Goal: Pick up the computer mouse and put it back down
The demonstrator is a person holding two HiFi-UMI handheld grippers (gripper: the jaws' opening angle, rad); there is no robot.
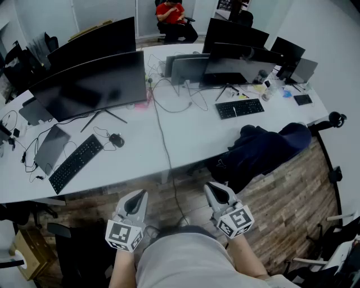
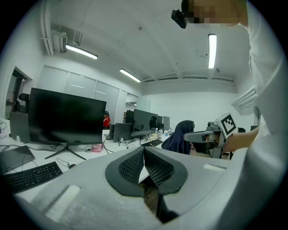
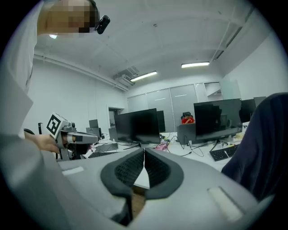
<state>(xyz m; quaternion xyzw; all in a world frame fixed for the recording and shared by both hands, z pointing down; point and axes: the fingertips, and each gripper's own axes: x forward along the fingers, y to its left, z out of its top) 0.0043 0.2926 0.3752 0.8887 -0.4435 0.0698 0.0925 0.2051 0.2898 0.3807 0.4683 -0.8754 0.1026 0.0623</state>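
A small black computer mouse (image 1: 116,140) lies on the white desk (image 1: 185,135), right of a black keyboard (image 1: 76,163) and in front of a large black monitor (image 1: 90,84). My left gripper (image 1: 135,198) hovers over the wooden floor, short of the desk's near edge, with its jaws shut and nothing between them. My right gripper (image 1: 216,192) is level with it on the right, also shut and empty. In the left gripper view the mouse (image 2: 72,165) is a dark speck beside the keyboard (image 2: 29,176), and the left gripper's (image 2: 144,155) pads meet. The right gripper's (image 3: 144,155) pads meet too.
A second keyboard (image 1: 239,108) and more monitors (image 1: 239,53) stand at the right. A dark jacket (image 1: 261,149) is draped over a chair at the desk's right front. Cables (image 1: 163,112) run across the desk. A person in red (image 1: 171,14) sits far behind.
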